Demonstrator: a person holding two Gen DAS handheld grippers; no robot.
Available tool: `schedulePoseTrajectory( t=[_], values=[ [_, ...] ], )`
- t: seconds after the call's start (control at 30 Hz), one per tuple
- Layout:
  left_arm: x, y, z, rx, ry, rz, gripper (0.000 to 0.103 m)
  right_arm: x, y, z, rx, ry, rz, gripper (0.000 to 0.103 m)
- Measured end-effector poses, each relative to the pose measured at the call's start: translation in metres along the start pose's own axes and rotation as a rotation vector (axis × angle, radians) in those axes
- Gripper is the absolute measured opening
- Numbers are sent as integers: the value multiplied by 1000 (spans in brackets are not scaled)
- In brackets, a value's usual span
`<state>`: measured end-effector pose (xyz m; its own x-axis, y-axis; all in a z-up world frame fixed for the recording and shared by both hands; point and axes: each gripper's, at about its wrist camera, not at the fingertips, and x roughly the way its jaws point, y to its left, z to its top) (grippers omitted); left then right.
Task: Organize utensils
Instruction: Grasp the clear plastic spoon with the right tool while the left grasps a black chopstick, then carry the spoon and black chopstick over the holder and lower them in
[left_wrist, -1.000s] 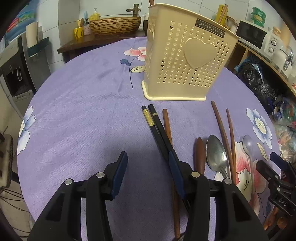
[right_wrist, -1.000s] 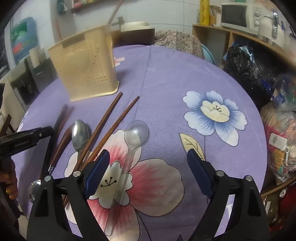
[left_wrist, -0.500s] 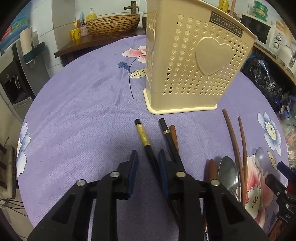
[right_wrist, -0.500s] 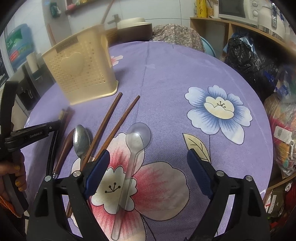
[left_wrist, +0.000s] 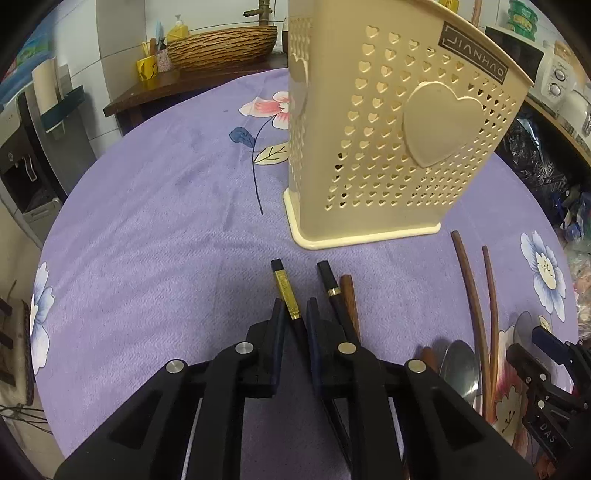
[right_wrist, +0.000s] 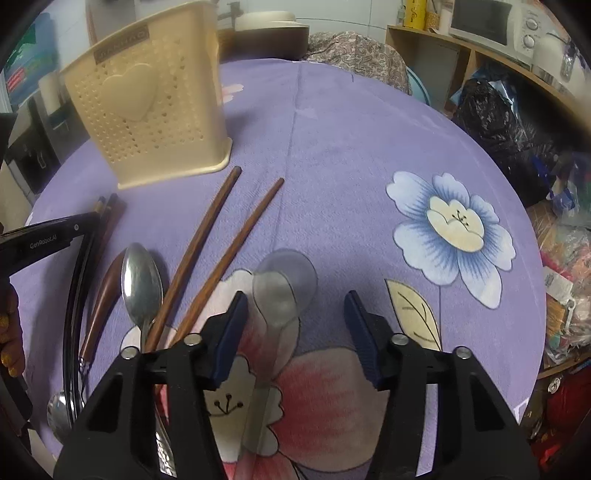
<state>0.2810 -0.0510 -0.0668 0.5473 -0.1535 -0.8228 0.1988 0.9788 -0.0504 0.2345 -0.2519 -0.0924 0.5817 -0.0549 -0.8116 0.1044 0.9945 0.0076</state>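
We have just pinched our left tool (left_wrist: 293, 325) shut on the gold-banded black chopstick (left_wrist: 286, 291), lower centre of frame, just below the cream holder (left_wrist: 388, 147). Our right tool (right_wrist: 293, 325), half-wide and closing, now straddles the clear plastic spoon (right_wrist: 284, 288) on the purple surface (right_wrist: 351, 147); both pickups seem imminent.

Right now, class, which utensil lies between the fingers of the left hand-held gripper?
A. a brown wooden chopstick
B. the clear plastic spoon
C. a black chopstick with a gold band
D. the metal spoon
C: in the left wrist view the left hand-held gripper has its fingers nearly together around the black chopstick with a gold band, while the metal spoon lies off to the side.
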Motion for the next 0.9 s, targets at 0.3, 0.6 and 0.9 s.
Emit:
schedulePoseTrajectory(
  t=[0.3, 0.6, 0.9],
  values=[
    [0, 2, 5, -16, -24, -3, 10, 2, -3, 8, -9, -26, 38, 36],
    [-74, 17, 15, -25, -220, -67, 10, -54, -31, 16, 21, -141, 178, 36],
    [-151, 30, 14, 14, -412, -64, 8, -118, -42, 21, -20, -278, 228, 36]
  ],
)
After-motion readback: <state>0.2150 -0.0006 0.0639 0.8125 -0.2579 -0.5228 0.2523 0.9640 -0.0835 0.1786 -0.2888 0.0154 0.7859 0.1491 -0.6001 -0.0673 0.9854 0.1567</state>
